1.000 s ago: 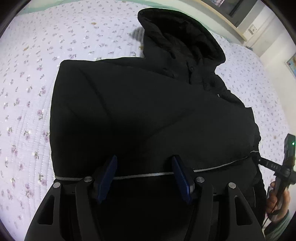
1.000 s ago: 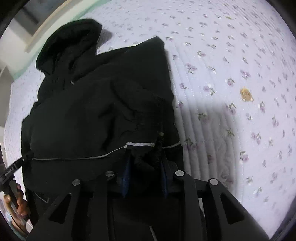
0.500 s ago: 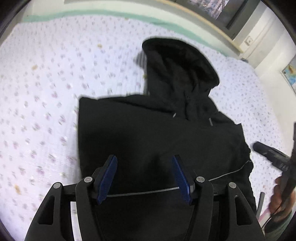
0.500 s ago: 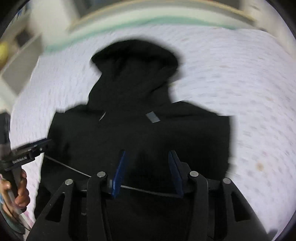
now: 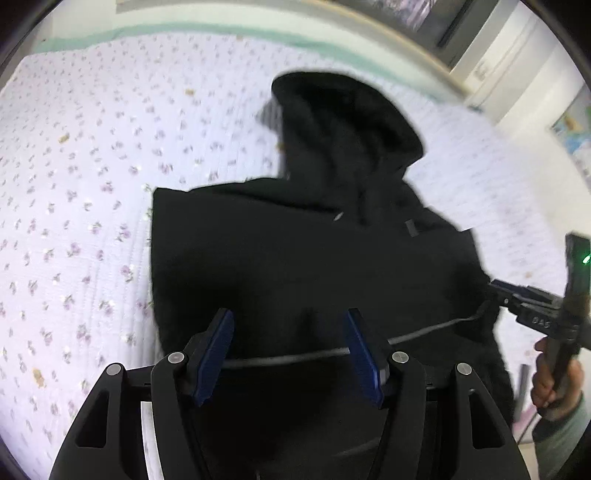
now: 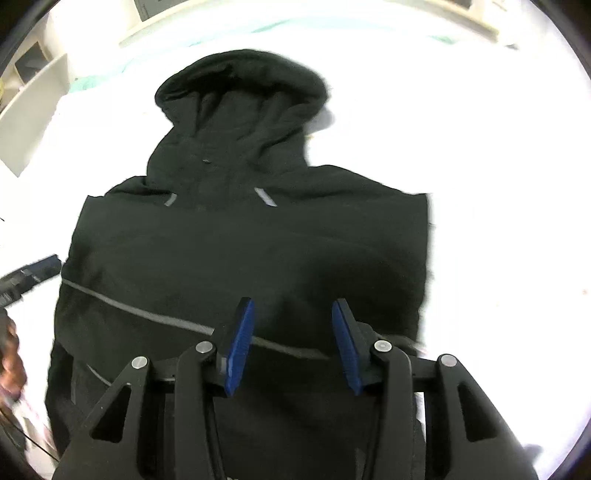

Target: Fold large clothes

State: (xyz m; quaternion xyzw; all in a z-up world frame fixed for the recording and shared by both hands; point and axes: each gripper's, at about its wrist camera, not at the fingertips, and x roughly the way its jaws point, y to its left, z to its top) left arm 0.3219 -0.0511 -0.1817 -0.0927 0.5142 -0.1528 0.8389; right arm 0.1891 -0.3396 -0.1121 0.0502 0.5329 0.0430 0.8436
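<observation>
Left gripper (image 5: 288, 347) jaws wide, nothing held; black hooded jacket (image 5: 295, 258) on bed (image 5: 74, 166) ahead of and beneath them. Right gripper (image 6: 291, 343) likewise. Risk: bulky padding probably springs folds open; blur hides edges.

A quilted bedspread (image 5: 92, 192) printed with small purple flowers fills the left wrist view from nine to twelve o'clock. A pale green strip (image 5: 229, 31) edges it near twelve. At two o'clock stands a white wall (image 5: 524, 88) with a colourful picture (image 5: 576, 136). In the right wrist view, white shelving (image 6: 33, 99) sits at ten o'clock.
</observation>
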